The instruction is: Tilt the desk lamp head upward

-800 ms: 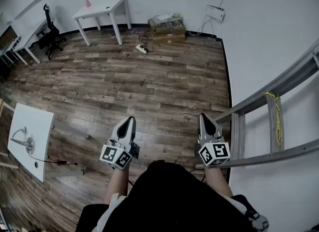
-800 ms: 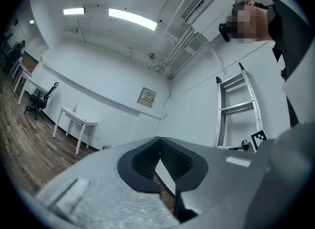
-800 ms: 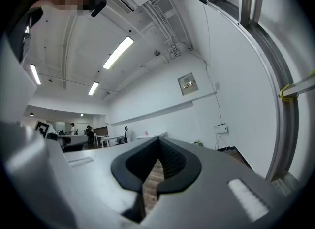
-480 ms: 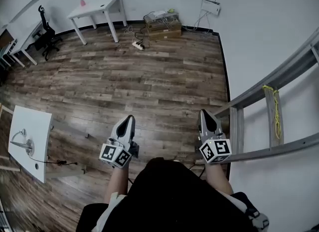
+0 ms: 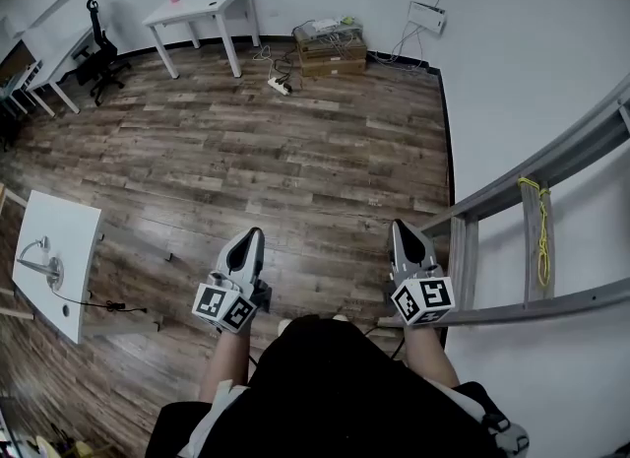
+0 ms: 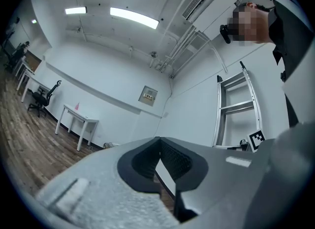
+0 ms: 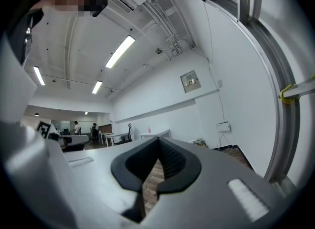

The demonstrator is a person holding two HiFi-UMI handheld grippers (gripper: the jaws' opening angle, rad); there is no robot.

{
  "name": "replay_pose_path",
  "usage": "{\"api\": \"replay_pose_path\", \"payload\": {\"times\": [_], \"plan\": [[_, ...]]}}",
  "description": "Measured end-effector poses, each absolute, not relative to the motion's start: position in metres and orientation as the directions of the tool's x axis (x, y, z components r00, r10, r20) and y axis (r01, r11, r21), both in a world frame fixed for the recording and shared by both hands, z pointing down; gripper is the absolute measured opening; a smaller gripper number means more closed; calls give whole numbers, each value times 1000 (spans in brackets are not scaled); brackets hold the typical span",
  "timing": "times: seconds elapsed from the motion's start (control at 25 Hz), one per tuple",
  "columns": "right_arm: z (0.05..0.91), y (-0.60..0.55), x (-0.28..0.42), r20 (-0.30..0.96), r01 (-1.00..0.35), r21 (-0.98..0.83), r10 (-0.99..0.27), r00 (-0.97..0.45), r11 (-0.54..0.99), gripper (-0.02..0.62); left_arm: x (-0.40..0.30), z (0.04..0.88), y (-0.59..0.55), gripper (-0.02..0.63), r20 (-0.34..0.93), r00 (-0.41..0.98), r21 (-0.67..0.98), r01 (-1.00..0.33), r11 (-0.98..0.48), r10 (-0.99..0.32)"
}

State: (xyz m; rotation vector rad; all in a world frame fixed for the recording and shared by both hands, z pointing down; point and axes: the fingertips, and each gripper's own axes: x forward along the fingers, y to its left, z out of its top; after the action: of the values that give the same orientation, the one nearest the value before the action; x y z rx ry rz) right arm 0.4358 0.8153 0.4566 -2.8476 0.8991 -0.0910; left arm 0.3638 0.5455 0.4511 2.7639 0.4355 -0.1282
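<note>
Lamp: the desk lamp (image 5: 39, 257) is small and shiny. It has a thin bent arm and a round foot. It is too small here to tell which way its head tips.
Where the lamp is: it stands on a white tabletop (image 5: 71, 234) at the far left of the head view, well apart from both grippers.
Cord: a dark cord (image 5: 98, 304) runs from the tabletop down to the wood floor (image 5: 295, 151).
Left gripper: the left gripper (image 5: 253, 237) is closed with nothing in it. It is held out over the floor.
Right gripper: the right gripper (image 5: 400, 231) is closed too, and holds nothing. It is near a gray metal frame (image 5: 536, 165) by the wall.
Rope: a yellow rope (image 5: 540, 234) hangs on the frame.
Far end: a white table (image 5: 202, 8), a black chair (image 5: 98, 52) and brown boxes (image 5: 330, 54) stand by the back wall.
</note>
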Motion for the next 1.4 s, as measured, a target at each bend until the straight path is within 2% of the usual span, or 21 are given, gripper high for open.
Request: {"api": "replay_pose_path", "payload": {"times": [0.2,0.64,1.4], "plan": [[459,802,435,24,-627,-151,-637,770,-764,3,351,454,546,-2,-131,961,321,272,-907,242],[467,741,434,45,-783,-175,-799,599,-597,3,293,458,516,-2,-132,991,339,54,-939,10],[450,574,376,12,-938,-132,-947,322,-321,3,155,458,402,-2,-147,933,308,-272,-912,-328]]}}
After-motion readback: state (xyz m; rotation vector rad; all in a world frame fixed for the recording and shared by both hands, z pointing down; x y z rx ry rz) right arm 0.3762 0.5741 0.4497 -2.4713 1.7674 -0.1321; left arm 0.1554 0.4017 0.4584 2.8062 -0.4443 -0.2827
